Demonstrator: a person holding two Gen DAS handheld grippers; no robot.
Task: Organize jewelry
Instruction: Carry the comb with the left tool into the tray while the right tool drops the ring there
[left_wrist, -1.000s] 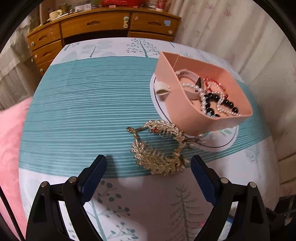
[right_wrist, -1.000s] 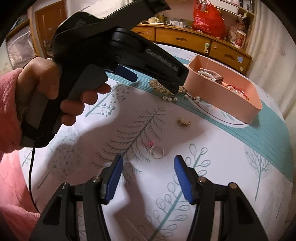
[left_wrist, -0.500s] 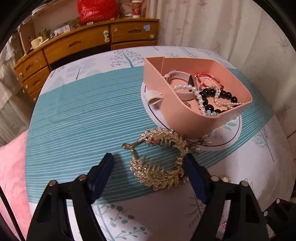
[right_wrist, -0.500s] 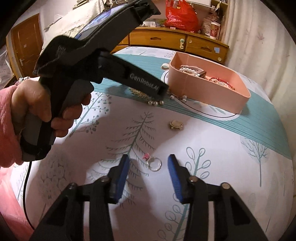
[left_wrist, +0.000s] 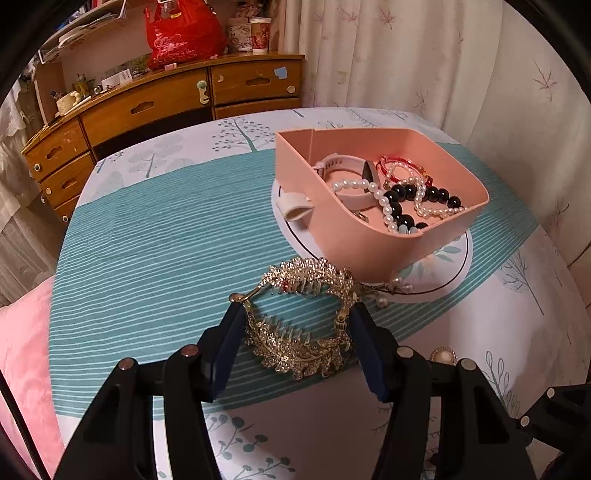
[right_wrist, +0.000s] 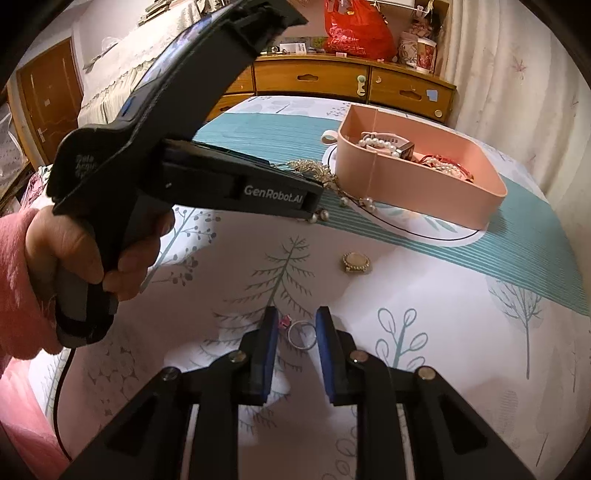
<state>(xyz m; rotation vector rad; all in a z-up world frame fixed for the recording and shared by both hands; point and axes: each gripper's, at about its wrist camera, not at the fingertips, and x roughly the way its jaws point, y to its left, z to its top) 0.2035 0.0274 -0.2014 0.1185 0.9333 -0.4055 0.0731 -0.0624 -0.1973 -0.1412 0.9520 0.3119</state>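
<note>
So on the bedspread (right_wrist: 424, 295) I count one pink tray (left_wrist: 354, 236), one gold leafy hairpiece (left_wrist: 303, 325), one round gold brooch (right_wrist: 355, 263) and one silver ring (right_wrist: 301, 334). Two grippers: left gripper (left_wrist: 297, 328), right gripper (right_wrist: 295, 332).

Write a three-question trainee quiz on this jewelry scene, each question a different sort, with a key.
1. True or false: the pink box already holds pearl and black bead strands.
2. Multiple choice: what lies between the right gripper jaws? A) a pearl brooch B) a silver ring C) a red bracelet
3. Fill in: the left gripper has its jaws on either side of the gold ____.

Key
1. True: white pearls and black beads lie inside it.
2. B: the silver ring lies on the cloth between the blue pads; the jaws have just been closing.
3. Hair comb: the jaws have just been closing around it.
</note>
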